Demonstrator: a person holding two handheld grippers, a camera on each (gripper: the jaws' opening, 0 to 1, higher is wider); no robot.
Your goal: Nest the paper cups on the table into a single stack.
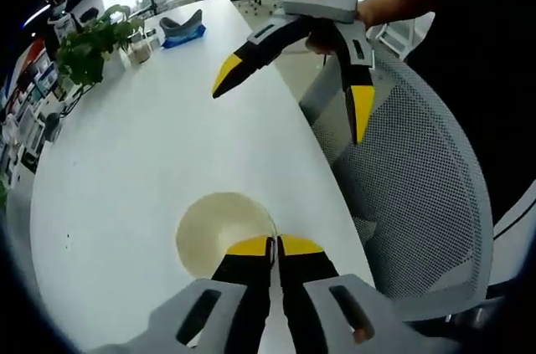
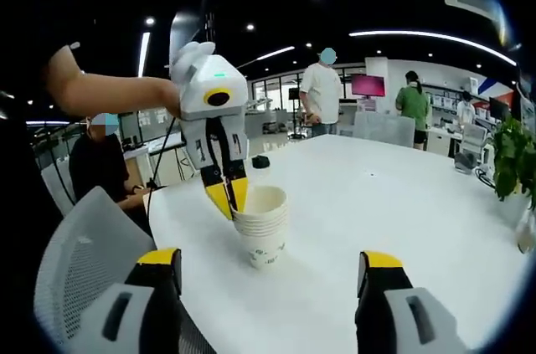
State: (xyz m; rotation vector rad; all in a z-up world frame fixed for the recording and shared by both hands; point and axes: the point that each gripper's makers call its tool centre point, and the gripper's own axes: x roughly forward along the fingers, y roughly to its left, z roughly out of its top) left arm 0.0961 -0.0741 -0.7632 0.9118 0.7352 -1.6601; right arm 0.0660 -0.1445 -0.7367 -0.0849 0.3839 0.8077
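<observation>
A stack of nested white paper cups (image 2: 261, 233) stands upright near the edge of the white table (image 2: 402, 203). In the left gripper view I look down into the top cup (image 1: 219, 233). My left gripper (image 1: 275, 245) is shut on the near rim of that cup, one jaw inside and one outside. The right gripper view has it (image 2: 228, 197) coming down from above onto the stack's left rim. My right gripper (image 2: 270, 260) is open wide with nothing between its jaws, a short way in front of the stack. It (image 1: 293, 94) hovers beyond the cup, over the table edge.
A grey mesh chair (image 1: 419, 178) stands against the table edge beside the cups. A potted plant (image 1: 88, 48) and a blue-grey object (image 1: 182, 30) sit at the far end of the table (image 1: 126, 161). People (image 2: 321, 90) stand beyond it.
</observation>
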